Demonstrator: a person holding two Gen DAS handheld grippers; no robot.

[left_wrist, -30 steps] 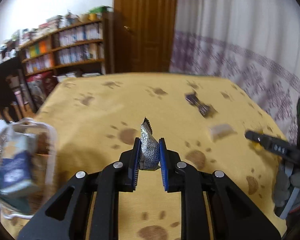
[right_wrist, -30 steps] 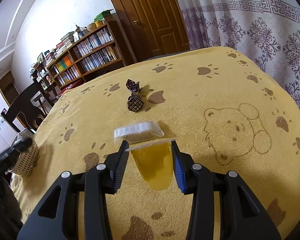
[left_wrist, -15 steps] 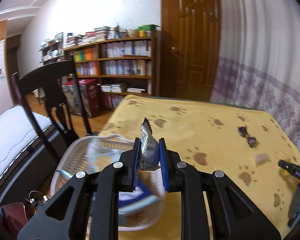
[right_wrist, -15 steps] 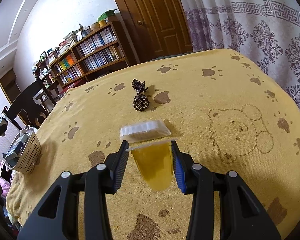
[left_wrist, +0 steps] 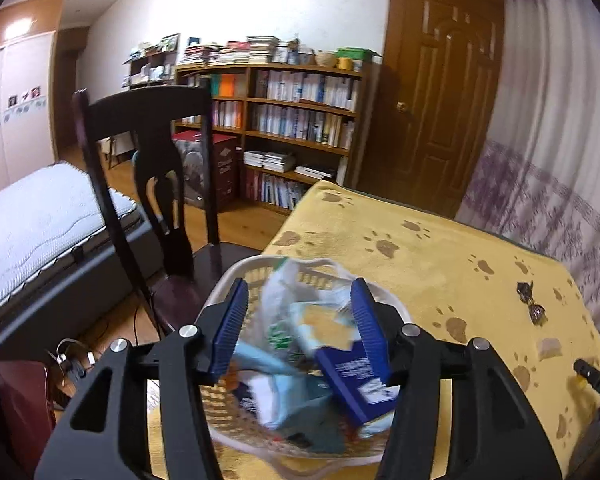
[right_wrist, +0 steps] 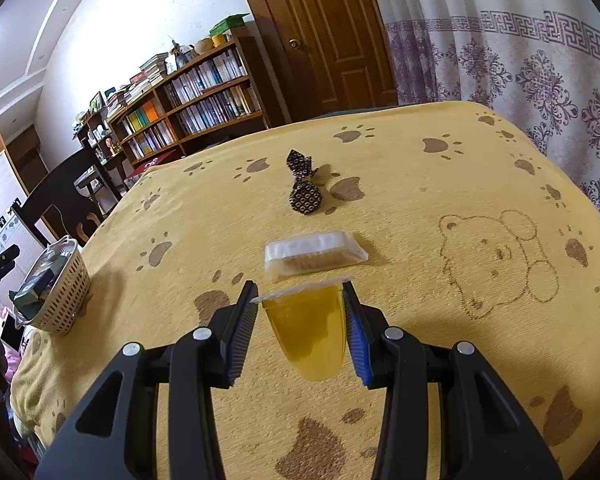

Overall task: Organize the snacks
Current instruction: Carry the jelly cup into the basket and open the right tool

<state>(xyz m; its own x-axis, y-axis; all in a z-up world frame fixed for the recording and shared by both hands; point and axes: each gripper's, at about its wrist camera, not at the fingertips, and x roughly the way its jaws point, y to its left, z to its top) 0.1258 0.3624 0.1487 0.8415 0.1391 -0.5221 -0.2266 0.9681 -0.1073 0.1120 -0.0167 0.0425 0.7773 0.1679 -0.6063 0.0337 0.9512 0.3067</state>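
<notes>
At the table's left edge the basket (right_wrist: 54, 286) already holds several packets; the left gripper (left_wrist: 298, 322) hangs over it, jaws spread and empty. Toward the middle, the right gripper (right_wrist: 302, 326) clasps a yellow jelly cup (right_wrist: 306, 330); a clear packet (right_wrist: 314, 254) and dark wrapped candy (right_wrist: 304, 186) beyond it remain loose.

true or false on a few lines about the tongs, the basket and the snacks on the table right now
1. The left tongs are open above the basket. True.
2. The right tongs are empty. False: they grip a yellow jelly cup.
3. A clear packet lies just beyond the cup. True.
4. The dark wrapped candy is in the basket. False: it lies on the yellow cloth.
</notes>
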